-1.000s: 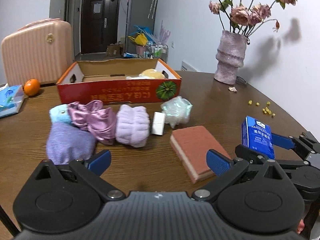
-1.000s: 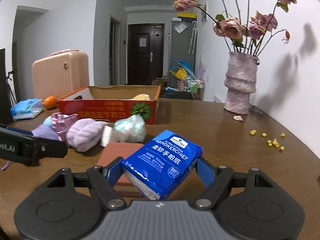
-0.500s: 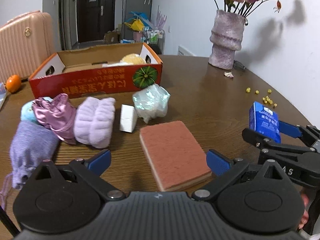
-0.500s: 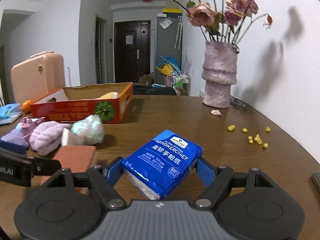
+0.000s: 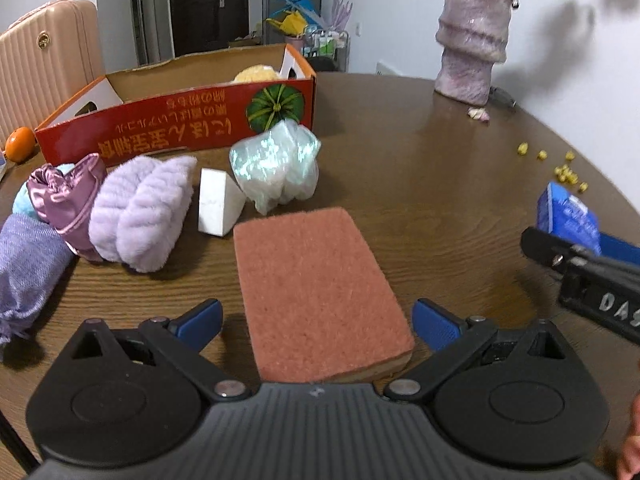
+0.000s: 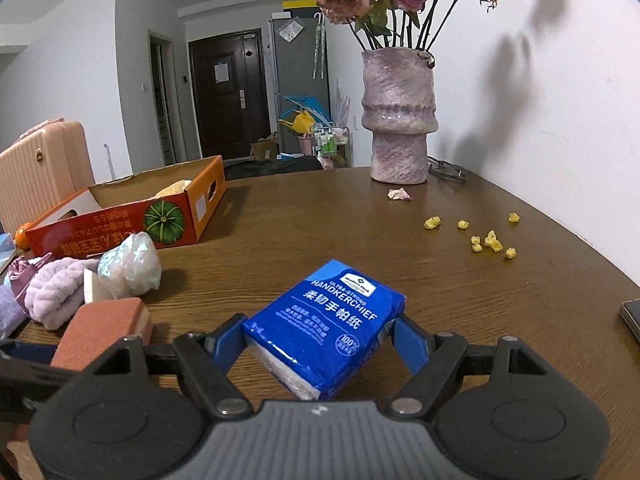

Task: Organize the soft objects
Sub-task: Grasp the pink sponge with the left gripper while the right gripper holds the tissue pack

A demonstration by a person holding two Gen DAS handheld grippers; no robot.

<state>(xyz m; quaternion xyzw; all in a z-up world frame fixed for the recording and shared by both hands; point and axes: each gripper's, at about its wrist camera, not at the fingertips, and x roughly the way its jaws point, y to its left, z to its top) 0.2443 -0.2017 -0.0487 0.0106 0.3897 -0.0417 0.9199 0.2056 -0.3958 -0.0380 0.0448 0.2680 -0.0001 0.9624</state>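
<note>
My right gripper [image 6: 320, 340] is shut on a blue handkerchief pack [image 6: 326, 320], held above the brown table. In the left wrist view that pack [image 5: 566, 216] shows at the right edge. My left gripper [image 5: 316, 320] stands open, its blue pads on either side of the near end of a red-brown sponge [image 5: 316, 288], not pressing it. Behind the sponge lie a white wedge [image 5: 218, 202], an iridescent bag [image 5: 278, 166], a fluffy lilac cloth [image 5: 142, 210], a satin pink pouch [image 5: 66, 196] and a purple knitted cloth [image 5: 24, 264].
A red cardboard box [image 5: 180, 128] with a yellow soft item inside stands at the back. A purple vase [image 6: 398, 120] of dried roses is far right, yellow crumbs [image 6: 486, 240] near it. An orange [image 5: 20, 144] and a pink suitcase [image 5: 44, 76] are at the left.
The left gripper has moved forward and down, so the sponge now lies between its open pads. The right gripper has swung to the right with the pack still in it.
</note>
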